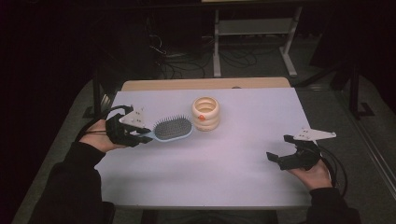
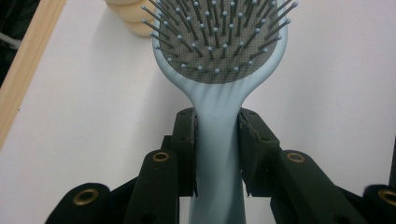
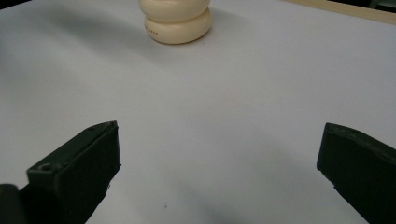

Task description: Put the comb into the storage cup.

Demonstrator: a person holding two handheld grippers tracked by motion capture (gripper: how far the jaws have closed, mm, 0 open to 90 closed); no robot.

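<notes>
A light-blue hairbrush [image 1: 173, 129] with a grey bristle pad is held above the left part of the white table [image 1: 243, 140], bristles up. My left gripper [image 1: 142, 135] is shut on its handle; in the left gripper view both black pads press the sides of the hairbrush handle [image 2: 218, 154]. Just right of the brush head stands a cream ribbed ring-shaped holder [image 1: 206, 113] with an orange spot on its front. My right gripper [image 1: 279, 148] rests at the table's right side, jaws wide open with nothing between them; the cream holder [image 3: 177, 21] lies far ahead of it.
A wooden strip [image 1: 205, 84] runs along the table's far edge. Beyond it are a metal frame [image 1: 254, 37] and cables on a dark floor. Bare white tabletop lies between the two grippers.
</notes>
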